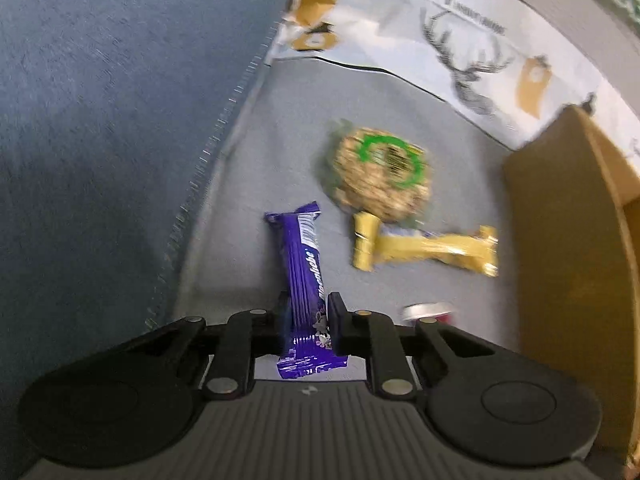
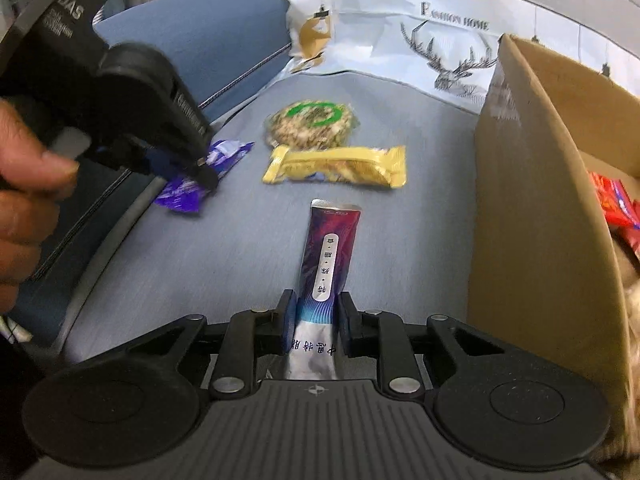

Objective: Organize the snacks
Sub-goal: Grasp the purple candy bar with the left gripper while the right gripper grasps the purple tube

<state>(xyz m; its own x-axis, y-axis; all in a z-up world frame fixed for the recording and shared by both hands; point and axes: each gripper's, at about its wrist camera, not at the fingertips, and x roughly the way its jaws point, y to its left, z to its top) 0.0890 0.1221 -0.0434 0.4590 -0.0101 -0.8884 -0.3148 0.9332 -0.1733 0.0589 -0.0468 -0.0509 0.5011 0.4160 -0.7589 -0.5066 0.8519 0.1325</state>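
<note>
Snacks are being gathered: left gripper [image 1: 309, 320] is clamping a purple bar [image 1: 303, 264], right gripper [image 2: 317, 316] is clamping a sachet [image 2: 327, 258], both probably heading next into the box [image 2: 532, 208] alongside.

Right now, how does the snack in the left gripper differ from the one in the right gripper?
The purple bar in the left gripper is solid purple with white lettering; the stick pack in the right gripper fades from red-purple to blue with a silver tail and a white label strip. The stick pack has a flat sealed tip; the purple bar's far end is crimped. Both are long, narrow and clamped near one end.
</note>
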